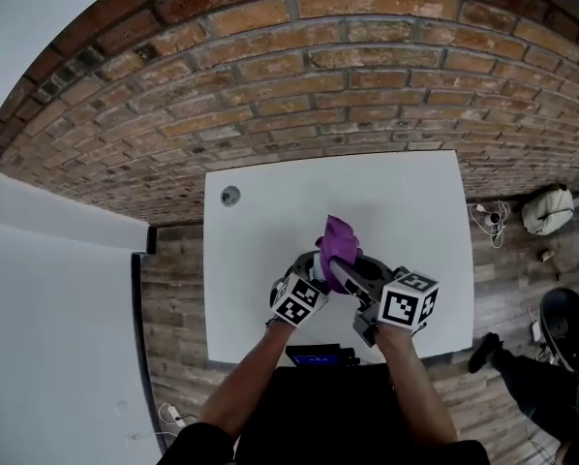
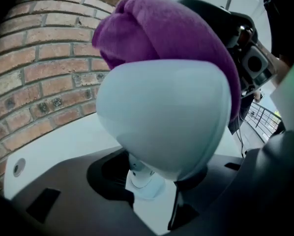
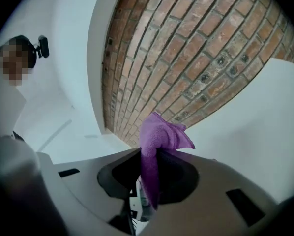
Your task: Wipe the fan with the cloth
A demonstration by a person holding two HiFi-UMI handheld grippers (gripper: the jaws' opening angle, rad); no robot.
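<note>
A small white fan (image 2: 161,122) stands on the white table (image 1: 270,211) near its front edge. Its rounded head fills the left gripper view and its stem rises between that gripper's jaws. My left gripper (image 2: 150,191) stands wide around the stem, and I see no pad pressing on it. A purple cloth (image 2: 161,28) is draped over the top of the fan's head. My right gripper (image 3: 149,176) is shut on this cloth (image 3: 157,141), which sticks up from between its jaws. In the head view the cloth (image 1: 338,240) rises just beyond both grippers, left gripper (image 1: 312,279) and right gripper (image 1: 346,271) close together.
A brick wall (image 1: 299,76) runs behind the table's far edge. A round cable hole (image 1: 230,196) sits in the table's far left corner. A black device (image 1: 319,357) lies at the near edge. On the wooden floor to the right are a white bag (image 1: 548,208) and cables (image 1: 490,219).
</note>
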